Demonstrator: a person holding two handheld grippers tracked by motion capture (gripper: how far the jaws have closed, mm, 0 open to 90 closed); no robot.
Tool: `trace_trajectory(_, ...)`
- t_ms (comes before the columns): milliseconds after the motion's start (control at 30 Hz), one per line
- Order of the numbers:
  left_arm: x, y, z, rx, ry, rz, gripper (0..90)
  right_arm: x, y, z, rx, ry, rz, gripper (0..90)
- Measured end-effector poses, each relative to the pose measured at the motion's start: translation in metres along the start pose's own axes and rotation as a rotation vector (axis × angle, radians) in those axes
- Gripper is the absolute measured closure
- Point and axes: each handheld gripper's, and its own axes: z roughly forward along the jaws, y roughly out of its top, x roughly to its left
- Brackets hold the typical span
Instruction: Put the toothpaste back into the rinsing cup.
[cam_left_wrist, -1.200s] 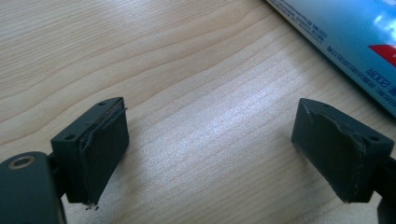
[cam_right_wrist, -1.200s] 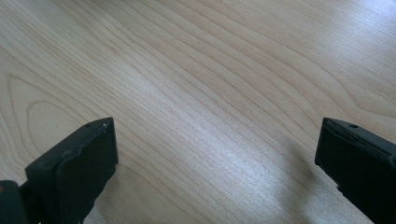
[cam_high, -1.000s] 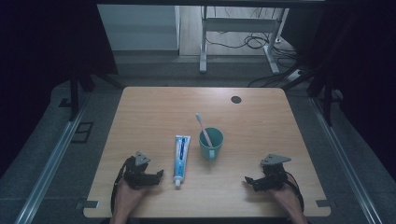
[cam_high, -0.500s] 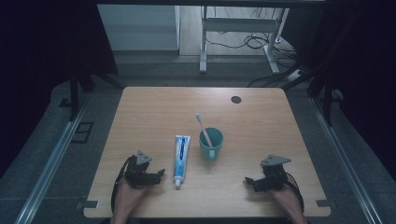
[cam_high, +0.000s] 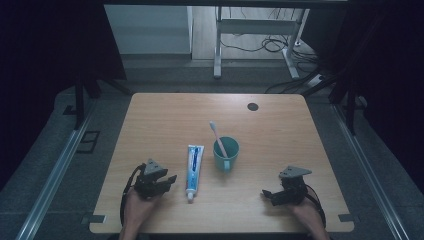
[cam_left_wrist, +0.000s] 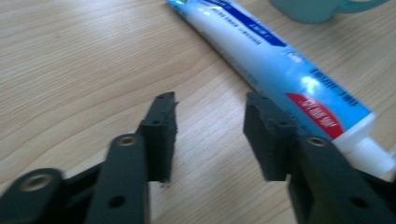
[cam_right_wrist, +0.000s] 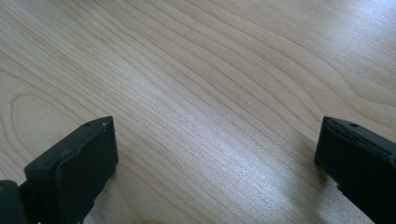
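- Over the last second almost nothing has moved: the left tongs (cam_high: 171, 179) have crept a touch closer to the toothpaste tube (cam_high: 193, 165), while the right tongs (cam_high: 266, 194) stay where they were, well off to the right of the tube.
- My reading is that the work is only starting, with the left tongs lining up on the tube and no grasp made yet.
- The left tongs (cam_left_wrist: 209, 123) are released, jaws parted with bare wood between them; their right jaw sits just beside the tube's cap end (cam_left_wrist: 369, 151), and whether it touches I cannot tell.
- The right tongs (cam_right_wrist: 215, 158) are spread wide over plain wood and hold nothing.
- The toothpaste tube (cam_left_wrist: 275, 65) lies flat on the tabletop (cam_high: 165, 120), cap toward the person, and looks like soft glossy plastic: white with blue print, a red band near a white screw cap.
- Just right of the tube stands a teal cup (cam_high: 226, 153), smooth and round with a small handle, apart from the tube.
- A pink-handled toothbrush (cam_high: 217, 136) leans in the cup, its pale head up and tilted away from the person.
- The tabletop is pale wood with flowing grain and a dull sheen; a small dark round cap (cam_high: 253, 106) is set in it, far beyond the tube.
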Motion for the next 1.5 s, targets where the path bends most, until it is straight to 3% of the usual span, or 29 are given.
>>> trace_trajectory(33,-0.001,0.002,0.002,0.009,-0.003,-0.001,65.0,0.000,0.000,0.000,0.000,0.000,0.000,0.0)
trace_trajectory(100,-0.002,0.004,0.003,0.018,0.002,0.003,68.0,0.000,0.000,0.000,0.000,0.000,0.000,0.0)
trace_trajectory(133,-0.005,0.006,0.004,0.027,0.004,0.007,74.5,0.000,0.000,0.000,0.000,0.000,0.000,0.0)
trace_trajectory(400,-0.018,0.021,0.005,0.026,-0.061,0.051,89.3,0.000,0.000,0.000,-0.001,-0.005,0.001,0.0)
trace_trajectory(567,-0.030,0.034,0.011,0.038,-0.115,0.083,89.7,0.000,0.000,0.000,-0.003,-0.008,0.003,0.0)
trace_trajectory(700,-0.043,0.045,0.019,0.058,-0.132,0.128,89.6,0.000,0.000,0.000,-0.003,-0.009,0.005,0.2)
trace_trajectory(933,-0.058,0.052,0.032,0.109,-0.153,0.147,89.6,0.000,0.000,0.000,-0.003,-0.009,0.008,0.3)
trace_trajectory(1100,-0.060,0.048,0.038,0.142,-0.140,0.149,89.6,0.000,0.000,0.000,-0.004,-0.010,0.007,0.3)
trace_trajectory(1167,-0.060,0.047,0.039,0.144,-0.153,0.141,89.6,0.000,0.000,0.000,-0.003,-0.010,0.008,0.3)
trace_trajectory(1333,-0.062,0.047,0.039,0.162,-0.136,0.152,89.7,0.000,0.000,0.000,-0.003,-0.010,0.009,0.3)
trace_trajectory(1500,-0.059,0.045,0.038,0.173,-0.126,0.137,89.7,0.000,0.000,0.000,-0.004,-0.010,0.009,0.3)
